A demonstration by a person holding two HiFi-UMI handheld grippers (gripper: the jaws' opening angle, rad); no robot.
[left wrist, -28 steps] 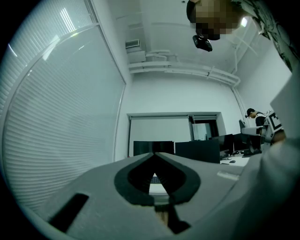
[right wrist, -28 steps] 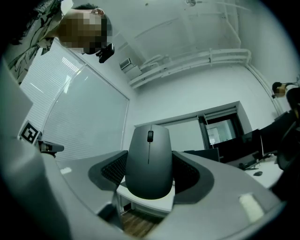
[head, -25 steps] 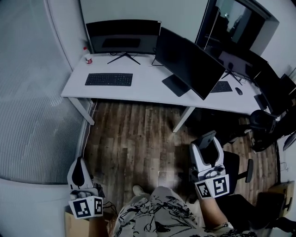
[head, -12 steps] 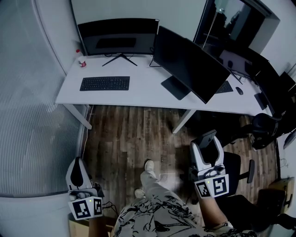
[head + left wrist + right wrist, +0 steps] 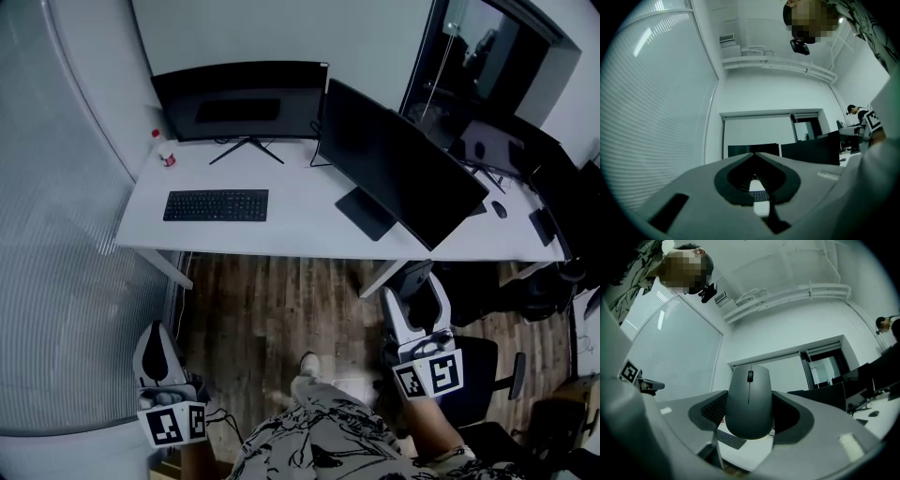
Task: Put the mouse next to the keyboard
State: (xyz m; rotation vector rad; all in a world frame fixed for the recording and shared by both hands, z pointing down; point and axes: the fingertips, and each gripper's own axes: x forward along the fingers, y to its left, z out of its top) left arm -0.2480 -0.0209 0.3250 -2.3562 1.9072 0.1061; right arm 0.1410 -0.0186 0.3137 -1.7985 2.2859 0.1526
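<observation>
Carrying stage, by the look of it: the right gripper (image 5: 418, 292) holds the mouse (image 5: 749, 399) over the floor, well short of the bench (image 5: 291, 236). Its fingers pinch the smooth, dark grey shell by its sides. The next move calls for reaching the bare bench beside the keyboard (image 5: 216, 205), near the front-left corner. The left gripper (image 5: 161, 354) hangs low, fingers pressed together and apparently empty.

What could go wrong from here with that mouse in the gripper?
The mouse is pinched only by its smooth sides in the right gripper, above the wooden floor, so it might slip and drop. Reaching toward the keyboard, the gripper could also bump the angled monitor standing just right of it.
</observation>
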